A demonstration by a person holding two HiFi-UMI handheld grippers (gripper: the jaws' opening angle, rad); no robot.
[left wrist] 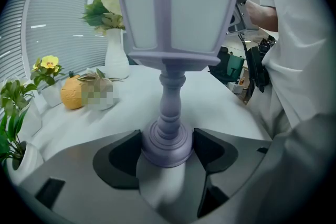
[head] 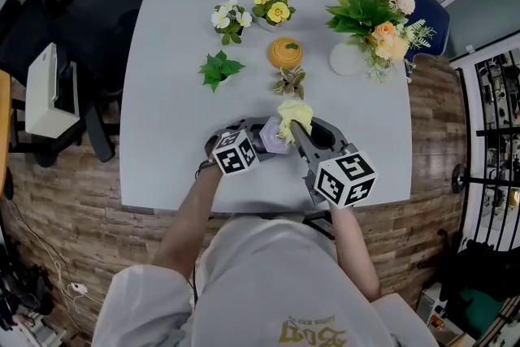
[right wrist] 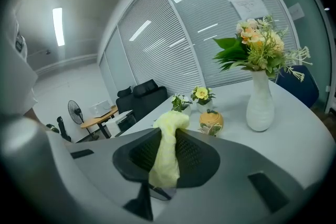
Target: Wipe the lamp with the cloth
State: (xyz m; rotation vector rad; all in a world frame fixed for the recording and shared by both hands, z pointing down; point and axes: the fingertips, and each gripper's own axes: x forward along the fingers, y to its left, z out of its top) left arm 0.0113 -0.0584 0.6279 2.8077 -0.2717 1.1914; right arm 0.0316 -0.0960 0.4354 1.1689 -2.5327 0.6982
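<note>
Clamping lamp (left wrist: 173, 8) by its stiff base, likely top-heavy: left gripper (left wrist: 167, 148). Right gripper (right wrist: 164, 161) pinches soft, limp cloth (right wrist: 168, 131) between its jaws.

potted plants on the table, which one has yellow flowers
The small pot with yellow blooms, on the far side just beyond the orange ornament. The pot to its left has white flowers; the leafy green pot has none.

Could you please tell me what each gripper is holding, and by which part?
The left gripper clamps the lavender lamp by its round base. The right gripper pinches the yellow cloth below its bunched end, which pokes out.
</note>
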